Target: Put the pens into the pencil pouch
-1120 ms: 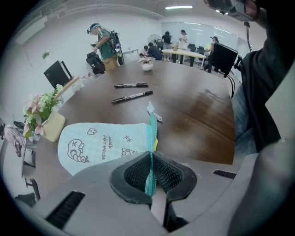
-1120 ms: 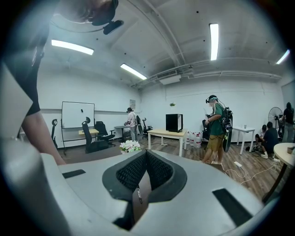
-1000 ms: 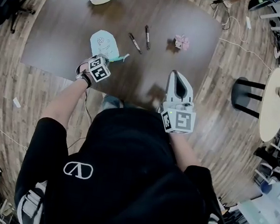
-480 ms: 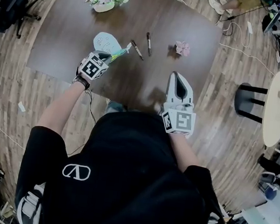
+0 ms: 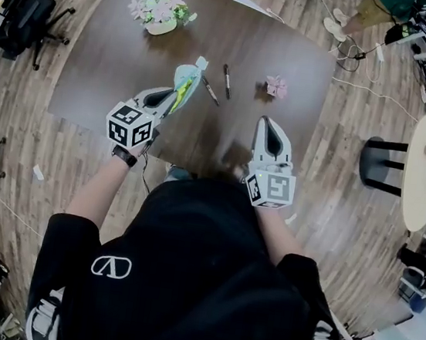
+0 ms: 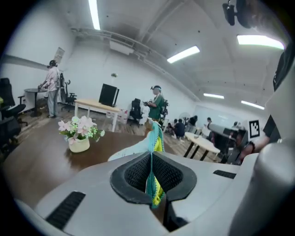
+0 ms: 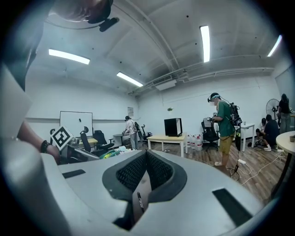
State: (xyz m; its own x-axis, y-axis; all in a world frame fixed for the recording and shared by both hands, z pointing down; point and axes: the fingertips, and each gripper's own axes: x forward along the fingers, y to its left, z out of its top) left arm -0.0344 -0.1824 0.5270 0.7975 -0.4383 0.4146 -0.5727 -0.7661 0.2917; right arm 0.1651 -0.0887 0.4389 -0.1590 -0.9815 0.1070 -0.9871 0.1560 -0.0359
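My left gripper [image 5: 173, 96] is shut on the edge of the pale blue pencil pouch [image 5: 185, 82], which has a teal and yellow trim. It holds the pouch up above the dark brown table [image 5: 116, 75]. In the left gripper view the pouch's edge [image 6: 153, 177] is pinched between the pads and sticks up past them. Two dark pens [image 5: 210, 89] [image 5: 227, 80] lie on the table just right of the pouch. My right gripper [image 5: 270, 138] hovers near the table's front edge, shut and empty. One pen [image 7: 139, 201] shows on the table below its jaws.
A pot of flowers [image 5: 163, 14] stands at the table's far left, and a small pink flower [image 5: 275, 86] lies right of the pens. A stool [image 5: 378, 160] and a round table [image 5: 424, 166] stand to the right. Office chairs [image 5: 23, 12] are at the left.
My left gripper has risen and rolled, lifting the pouch off the table and swinging it towards the pens. The right gripper has stayed where it was.
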